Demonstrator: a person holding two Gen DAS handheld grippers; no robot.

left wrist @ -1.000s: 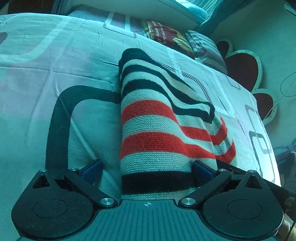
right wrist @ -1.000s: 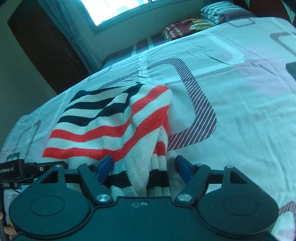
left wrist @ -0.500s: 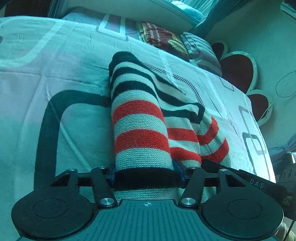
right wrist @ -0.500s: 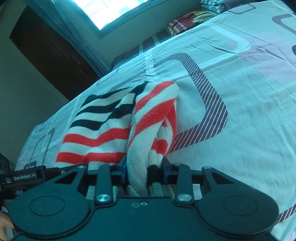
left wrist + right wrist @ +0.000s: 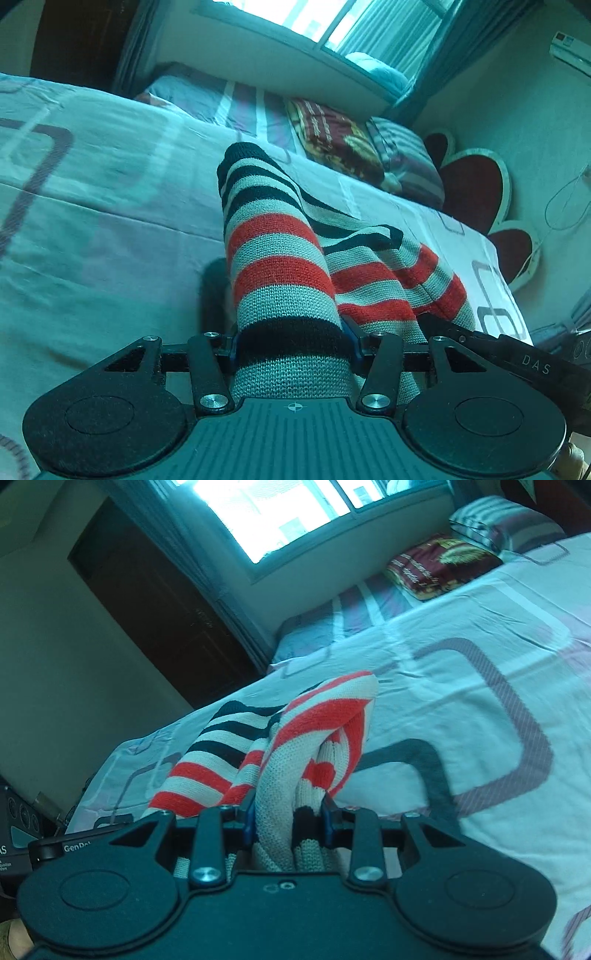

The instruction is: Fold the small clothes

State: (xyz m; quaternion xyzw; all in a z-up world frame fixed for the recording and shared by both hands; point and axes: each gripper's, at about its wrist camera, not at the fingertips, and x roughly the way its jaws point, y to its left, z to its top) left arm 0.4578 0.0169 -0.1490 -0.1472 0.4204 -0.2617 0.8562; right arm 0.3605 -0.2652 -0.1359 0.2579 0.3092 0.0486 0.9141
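In the left wrist view, the left gripper at bottom centre has its fingers clamped on a black band of the striped sweater, which rises up the middle of the frame above the bed. In the right wrist view, the right gripper pinches bunched folds of the same sweater, lower centre; pillows sit upper right.

Sweater: near hem hidden behind left gripper body. Right gripper: pads mostly buried in cloth. Headboard: lower part hidden behind bed. Air conditioner: cut off at right edge.
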